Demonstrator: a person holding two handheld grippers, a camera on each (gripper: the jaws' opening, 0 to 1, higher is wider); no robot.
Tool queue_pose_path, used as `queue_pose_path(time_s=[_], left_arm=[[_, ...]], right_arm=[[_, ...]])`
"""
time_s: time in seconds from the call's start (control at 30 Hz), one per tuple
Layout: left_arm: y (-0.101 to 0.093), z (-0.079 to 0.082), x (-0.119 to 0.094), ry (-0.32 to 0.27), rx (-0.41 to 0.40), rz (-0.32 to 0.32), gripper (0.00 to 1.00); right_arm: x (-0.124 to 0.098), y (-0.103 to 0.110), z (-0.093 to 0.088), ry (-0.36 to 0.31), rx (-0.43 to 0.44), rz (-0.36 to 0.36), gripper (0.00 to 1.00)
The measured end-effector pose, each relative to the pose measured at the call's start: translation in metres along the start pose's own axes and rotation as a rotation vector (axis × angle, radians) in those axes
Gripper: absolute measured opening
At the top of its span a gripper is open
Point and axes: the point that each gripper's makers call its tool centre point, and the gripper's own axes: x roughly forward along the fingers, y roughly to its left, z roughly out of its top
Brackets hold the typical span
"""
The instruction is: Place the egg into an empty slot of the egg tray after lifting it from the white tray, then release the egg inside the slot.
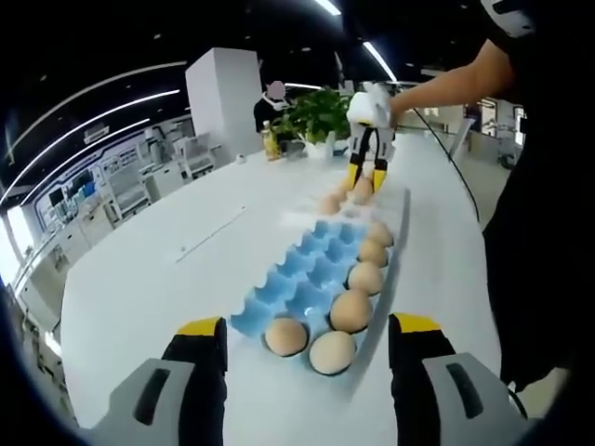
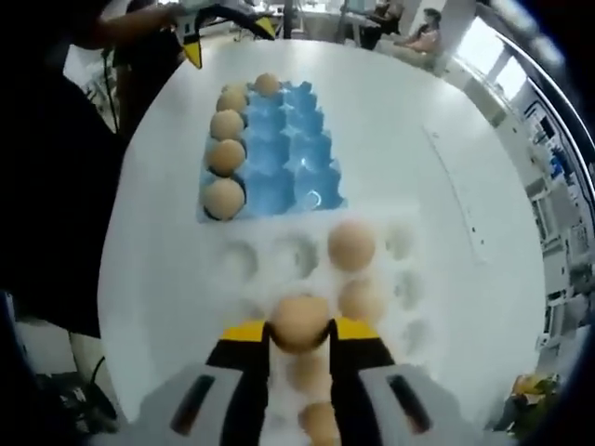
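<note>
The right tongs grip an egg just above the white tray, the blue egg tray still awaiting it, while the left tongs hover wide apart.

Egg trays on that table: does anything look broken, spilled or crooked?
Nothing stands out. The eggs in the blue egg tray sit whole in their slots, the white tray lies flat, and the right gripper holds an egg intact.
</note>
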Motion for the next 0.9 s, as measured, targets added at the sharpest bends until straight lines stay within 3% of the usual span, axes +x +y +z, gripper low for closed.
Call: queue_pose_path(time_s=[0.47, 0.9], left_arm=[[0.002, 0.004, 0.000, -0.015, 0.004, 0.012, 0.72], [0.001, 0.001, 0.000, -0.010, -0.001, 0.007, 0.72]], right_arm=[[0.005, 0.002, 0.027, -0.035, -0.048, 0.010, 0.24], [0.013, 0.004, 0.064, -0.079, -0.106, 0.022, 0.24]])
